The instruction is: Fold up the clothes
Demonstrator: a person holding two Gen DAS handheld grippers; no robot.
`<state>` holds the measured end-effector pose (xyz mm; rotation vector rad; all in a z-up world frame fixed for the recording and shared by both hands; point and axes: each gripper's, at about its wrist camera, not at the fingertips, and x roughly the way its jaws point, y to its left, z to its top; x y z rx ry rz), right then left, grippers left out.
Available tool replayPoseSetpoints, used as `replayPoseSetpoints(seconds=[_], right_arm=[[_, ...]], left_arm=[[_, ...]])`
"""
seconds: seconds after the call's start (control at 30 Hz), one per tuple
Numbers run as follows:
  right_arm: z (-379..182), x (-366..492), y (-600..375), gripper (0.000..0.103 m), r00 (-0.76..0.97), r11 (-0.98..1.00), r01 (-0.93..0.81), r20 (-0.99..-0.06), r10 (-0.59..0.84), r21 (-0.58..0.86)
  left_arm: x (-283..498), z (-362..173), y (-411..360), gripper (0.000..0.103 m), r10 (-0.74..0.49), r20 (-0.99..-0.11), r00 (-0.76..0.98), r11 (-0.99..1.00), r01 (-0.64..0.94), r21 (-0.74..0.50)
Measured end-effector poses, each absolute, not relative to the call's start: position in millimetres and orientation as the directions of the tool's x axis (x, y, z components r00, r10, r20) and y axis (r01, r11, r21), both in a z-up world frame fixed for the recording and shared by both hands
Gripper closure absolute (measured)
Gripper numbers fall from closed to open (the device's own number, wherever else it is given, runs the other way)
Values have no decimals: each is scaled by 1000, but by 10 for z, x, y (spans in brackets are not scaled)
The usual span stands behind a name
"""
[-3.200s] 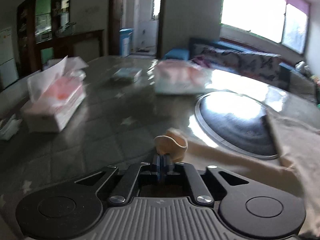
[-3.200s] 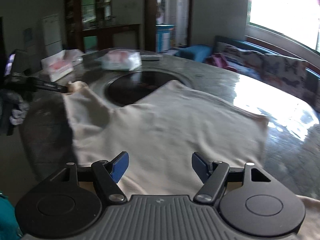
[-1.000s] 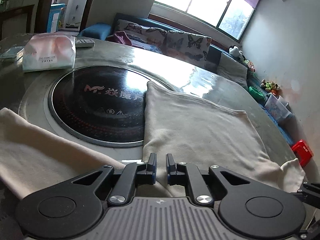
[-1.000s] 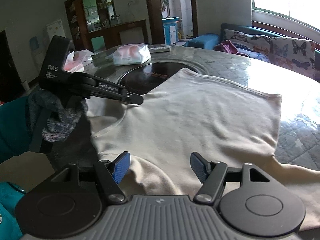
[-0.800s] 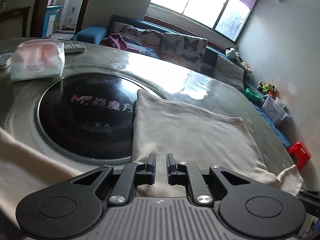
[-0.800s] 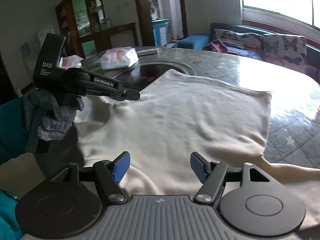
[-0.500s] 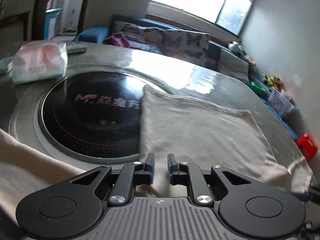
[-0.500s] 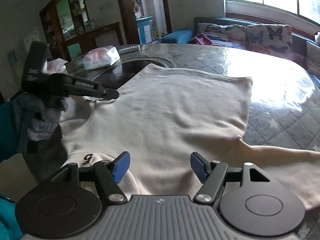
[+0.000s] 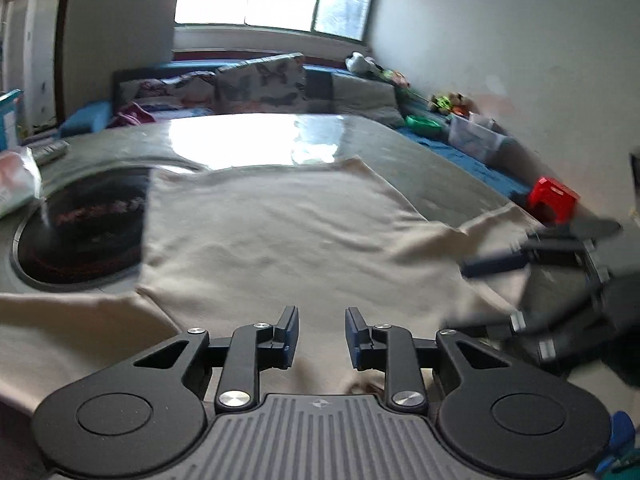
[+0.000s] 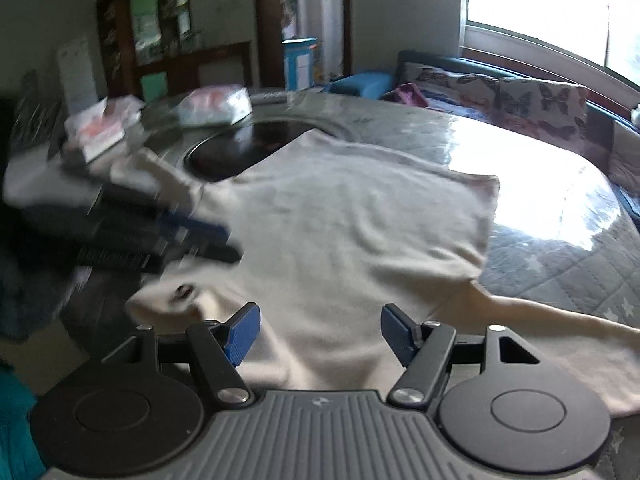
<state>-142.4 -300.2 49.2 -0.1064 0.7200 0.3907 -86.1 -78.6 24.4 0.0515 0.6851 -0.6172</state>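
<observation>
- The left gripper (image 9: 322,330) hangs low over the near edge of the cream long-sleeved cotton top (image 9: 280,232), its blue-padded fingers (image 9: 290,330) parted with nothing between them; judging by that gap, it is set to take a fresh hold rather than carry cloth.
- The right gripper (image 10: 320,332) has its fingers spread wider and hovers over the same garment near the neckline (image 10: 182,294), also gripping nothing; the two sit side by side at the near hem, probably so each can pinch one edge for a fold.
- The top lies spread flat on the grey quilted round table (image 10: 560,240), one sleeve (image 10: 552,316) trailing to the right, the other sleeve (image 9: 60,320) out to the left; flat cloth makes a clean crease easier.
- Its far corner overlaps the black round induction hob (image 9: 80,232) set in the middle of the table.
- White tissue packs (image 10: 216,108) sit beyond the hob, well apart from the cloth.
</observation>
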Motion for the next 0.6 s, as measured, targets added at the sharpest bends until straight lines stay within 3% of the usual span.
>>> replayPoseSetpoints(seconds=[0.2,0.6], right_arm=[[535,-1151,-3206,35,712,939,-340,-636,297,59],[365,-866,-3294,35,690,951,-304,-675,260,56]], left_arm=[[-952,176,-851,75,-514,-606,606,815,566,-125],[-965,156,-805,73,-535,-602,593,799,587,-132]])
